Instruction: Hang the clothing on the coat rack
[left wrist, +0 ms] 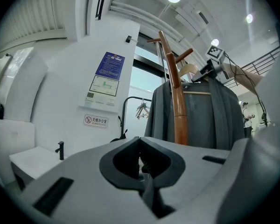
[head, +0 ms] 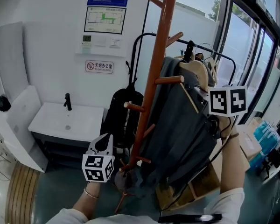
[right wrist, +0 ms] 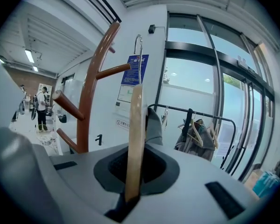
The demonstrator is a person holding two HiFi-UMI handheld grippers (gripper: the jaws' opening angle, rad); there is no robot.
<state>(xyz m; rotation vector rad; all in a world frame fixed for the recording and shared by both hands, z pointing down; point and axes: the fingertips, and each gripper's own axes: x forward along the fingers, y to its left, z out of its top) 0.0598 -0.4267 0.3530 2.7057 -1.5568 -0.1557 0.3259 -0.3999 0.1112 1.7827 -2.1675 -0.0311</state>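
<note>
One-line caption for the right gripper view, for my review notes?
Right gripper shut on a wooden hanger, its metal hook up beside the brown coat rack.

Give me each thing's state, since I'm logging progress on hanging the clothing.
left gripper: shut, empty.
right gripper: shut on wooden hanger.
wooden hanger: held upright, hook on no peg.
grey garment: draped on the hanger, not yet hung.
coat rack: upright.
</note>
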